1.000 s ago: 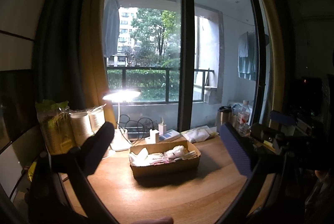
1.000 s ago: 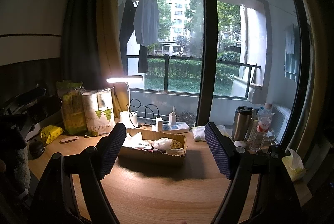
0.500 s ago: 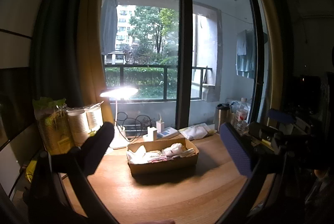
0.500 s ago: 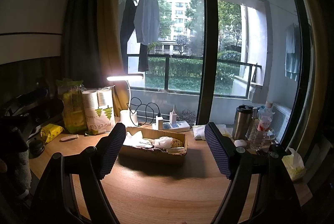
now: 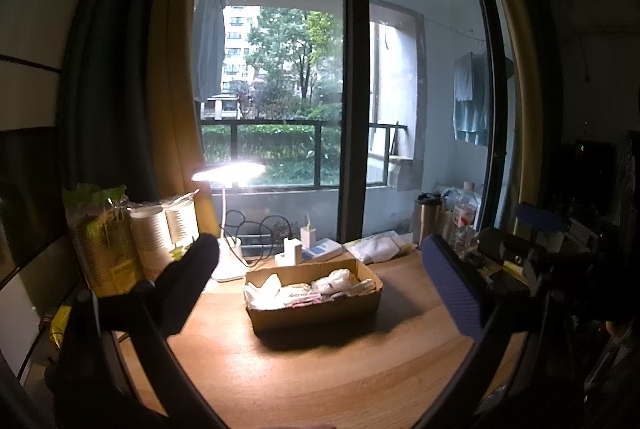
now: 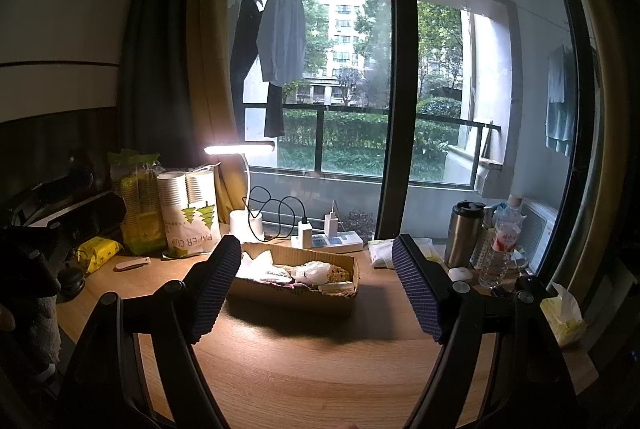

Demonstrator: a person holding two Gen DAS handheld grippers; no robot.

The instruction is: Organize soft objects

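- The left tool hung above the wooden counter with its two fingers spread wide and nothing between them.
- The right tool hung likewise over the counter, fingers spread apart and pinching nothing.
- A shallow cardboard box stood near the middle of the counter, apart from both tools; in the right view the box sat between the two finger pads.
- Soft white packets and wrapped bundles lay piled inside the box.
- A lit desk lamp stood behind the box at the left, its white base on the counter with a black cable looped beside it.
- A white power strip with plugs lay along the back edge.
- Sleeves of paper cups stood at the left by the curtain.
- A steel flask and a water bottle stood at the right.
- A large window behind the counter showed a balcony rail, hanging clothes and trees.
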